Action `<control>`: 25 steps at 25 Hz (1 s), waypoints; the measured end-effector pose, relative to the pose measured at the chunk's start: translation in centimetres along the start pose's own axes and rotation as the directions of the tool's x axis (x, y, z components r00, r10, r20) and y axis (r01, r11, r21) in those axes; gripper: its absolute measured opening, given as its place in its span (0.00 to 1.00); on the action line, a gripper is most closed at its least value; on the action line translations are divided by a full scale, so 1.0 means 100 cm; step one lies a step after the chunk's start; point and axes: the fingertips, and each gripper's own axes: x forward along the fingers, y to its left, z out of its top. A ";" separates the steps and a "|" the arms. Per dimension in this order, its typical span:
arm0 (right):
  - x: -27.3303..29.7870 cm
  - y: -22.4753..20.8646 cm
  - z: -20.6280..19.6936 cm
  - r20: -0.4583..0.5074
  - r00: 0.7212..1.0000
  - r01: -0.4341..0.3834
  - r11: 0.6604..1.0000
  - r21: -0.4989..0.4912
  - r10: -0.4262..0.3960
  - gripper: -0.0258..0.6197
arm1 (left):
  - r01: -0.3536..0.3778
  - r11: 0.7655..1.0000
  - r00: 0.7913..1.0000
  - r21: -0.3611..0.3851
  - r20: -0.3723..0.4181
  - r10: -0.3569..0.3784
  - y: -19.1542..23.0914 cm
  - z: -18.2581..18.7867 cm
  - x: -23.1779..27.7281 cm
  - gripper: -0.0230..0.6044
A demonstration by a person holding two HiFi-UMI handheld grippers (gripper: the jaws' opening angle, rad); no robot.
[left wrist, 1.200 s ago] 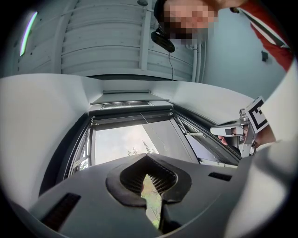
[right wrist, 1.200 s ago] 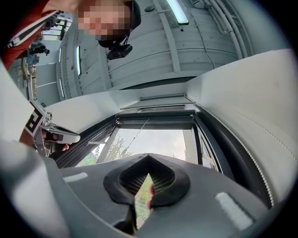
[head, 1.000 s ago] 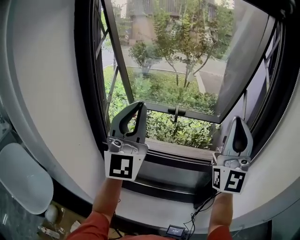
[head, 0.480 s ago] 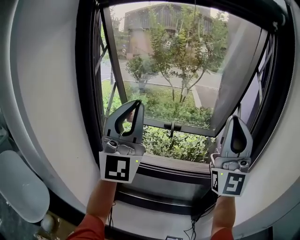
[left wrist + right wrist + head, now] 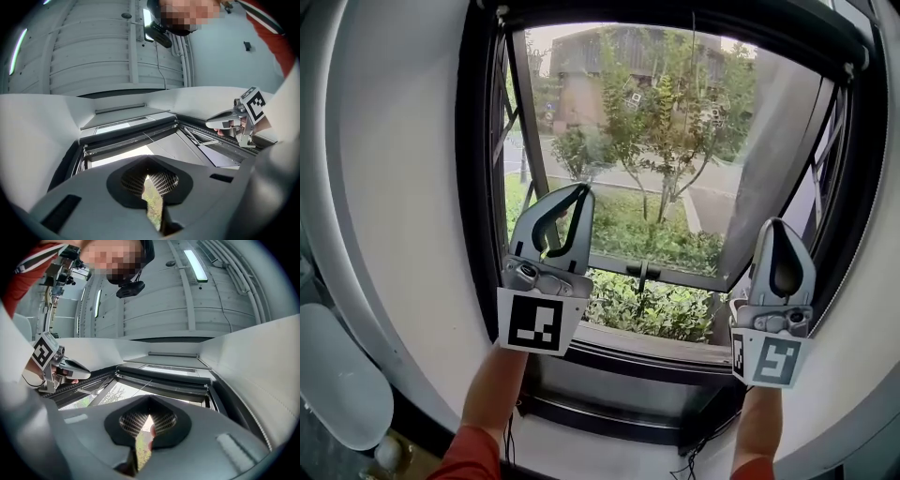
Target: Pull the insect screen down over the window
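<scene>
The window point(image 5: 675, 169) has a dark frame, and its glass sash point(image 5: 773, 141) stands swung outward. The insect screen is rolled up in a dark bar point(image 5: 675, 19) along the top of the frame; the same bar point(image 5: 131, 131) point(image 5: 164, 380) shows in both gripper views. A thin cord point(image 5: 692, 66) hangs from it. My left gripper point(image 5: 579, 190) is shut and empty, raised before the left half of the window. My right gripper point(image 5: 778, 225) is shut and empty at the right side. Both point upward, well below the bar. Each gripper view shows the other gripper point(image 5: 232, 123) point(image 5: 63, 365).
White wall point(image 5: 394, 187) curves around the window on both sides. A handle point(image 5: 643, 272) sits on the sash's lower rail above the sill point(image 5: 647, 342). A pale rounded object point(image 5: 337, 375) lies at lower left, and cables point(image 5: 689, 464) hang below the sill.
Both grippers have risen in front of the window, still shut. The head view has tilted up, so the top of the frame now shows.
</scene>
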 end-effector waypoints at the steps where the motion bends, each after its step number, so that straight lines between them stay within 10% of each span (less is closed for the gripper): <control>1: 0.005 -0.002 0.001 0.003 1.000 -0.005 1.000 -0.010 0.005 0.05 | -0.001 1.000 1.000 -0.003 0.002 0.001 0.002 0.001 0.004 0.04; 25: 0.148 -0.047 0.031 0.001 0.999 -0.047 0.987 -0.153 0.048 0.05 | -0.045 0.978 0.999 0.203 0.035 0.038 0.084 0.044 0.110 0.05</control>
